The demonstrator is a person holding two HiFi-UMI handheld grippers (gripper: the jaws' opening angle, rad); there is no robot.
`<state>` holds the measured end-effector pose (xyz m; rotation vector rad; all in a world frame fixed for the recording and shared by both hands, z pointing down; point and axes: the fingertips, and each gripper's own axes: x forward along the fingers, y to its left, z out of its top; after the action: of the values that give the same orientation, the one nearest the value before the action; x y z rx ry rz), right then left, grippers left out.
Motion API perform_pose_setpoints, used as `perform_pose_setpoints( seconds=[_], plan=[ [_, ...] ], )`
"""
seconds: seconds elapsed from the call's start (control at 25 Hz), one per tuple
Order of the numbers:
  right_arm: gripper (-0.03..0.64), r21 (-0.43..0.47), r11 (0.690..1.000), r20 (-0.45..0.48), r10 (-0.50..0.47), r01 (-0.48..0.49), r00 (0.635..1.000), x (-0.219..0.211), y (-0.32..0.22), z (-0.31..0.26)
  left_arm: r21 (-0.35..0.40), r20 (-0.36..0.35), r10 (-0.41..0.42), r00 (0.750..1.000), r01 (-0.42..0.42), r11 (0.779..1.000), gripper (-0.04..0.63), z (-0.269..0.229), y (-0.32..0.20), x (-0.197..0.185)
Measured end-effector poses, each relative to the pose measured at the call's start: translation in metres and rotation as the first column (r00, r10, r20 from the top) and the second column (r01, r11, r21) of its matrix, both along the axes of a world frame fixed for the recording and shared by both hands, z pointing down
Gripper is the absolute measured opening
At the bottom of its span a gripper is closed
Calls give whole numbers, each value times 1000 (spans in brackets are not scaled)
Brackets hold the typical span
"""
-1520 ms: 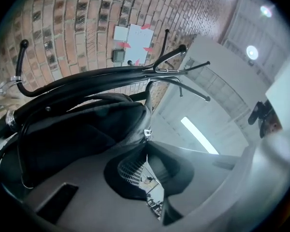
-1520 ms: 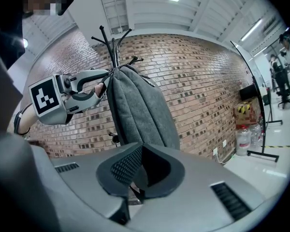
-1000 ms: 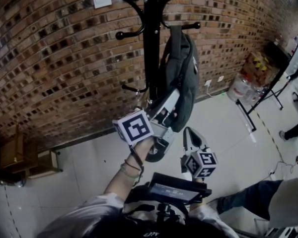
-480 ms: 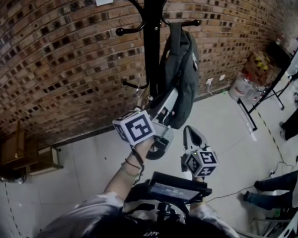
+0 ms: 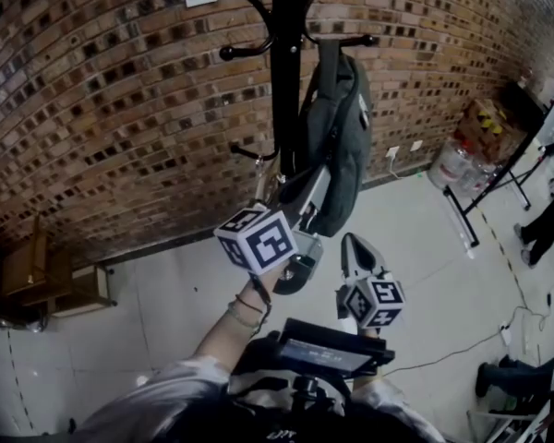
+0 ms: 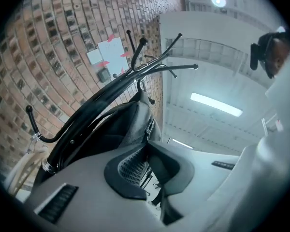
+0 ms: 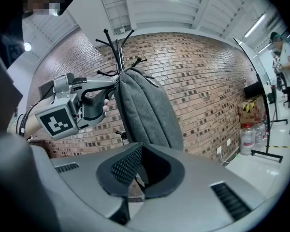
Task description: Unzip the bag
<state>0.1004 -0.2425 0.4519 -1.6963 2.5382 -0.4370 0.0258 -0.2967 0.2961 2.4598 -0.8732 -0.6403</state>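
A grey bag point(image 5: 337, 137) hangs by its strap from a hook of the black coat stand point(image 5: 286, 72) against the brick wall. My left gripper point(image 5: 307, 192) reaches up to the bag's lower left edge. In the left gripper view the bag point(image 6: 128, 122) fills the middle. Its dark zipper pull point(image 6: 148, 128) runs down into the left gripper point(image 6: 146, 146), which is shut on it. My right gripper point(image 5: 349, 243) hangs lower and to the right, apart from the bag, shut and empty. The right gripper view shows the bag point(image 7: 145, 110) ahead and the left gripper point(image 7: 113, 92) at its edge.
Water bottles point(image 5: 452, 164) and a cardboard box point(image 5: 485, 118) stand by the wall at the right, beside a black metal frame point(image 5: 494, 178). A person's legs point(image 5: 545, 233) are at the far right. Wooden crates point(image 5: 37, 284) sit at the left. A cable point(image 5: 480, 340) crosses the floor.
My left gripper has shifted slightly right and down at the bag, still shut. The person at the lower right has walked further away. The right gripper has stayed put.
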Motion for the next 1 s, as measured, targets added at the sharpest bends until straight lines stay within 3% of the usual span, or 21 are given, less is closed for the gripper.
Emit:
perform_pose_setpoints(
  seconds=[0.12,0.36,1.0],
  plan=[
    [-8,0,1000,1,-8,8,1000,0,2,-1,27,46,-36,998,35,999,9,3,1,0],
    [-8,-4,1000,0,-21,21,1000,0,4,1,36,67,-69,995,67,997,9,9,3,-1],
    [-8,5,999,-3,-34,34,999,7,16,0,13,78,-115,990,114,993,9,35,11,-3]
  ],
)
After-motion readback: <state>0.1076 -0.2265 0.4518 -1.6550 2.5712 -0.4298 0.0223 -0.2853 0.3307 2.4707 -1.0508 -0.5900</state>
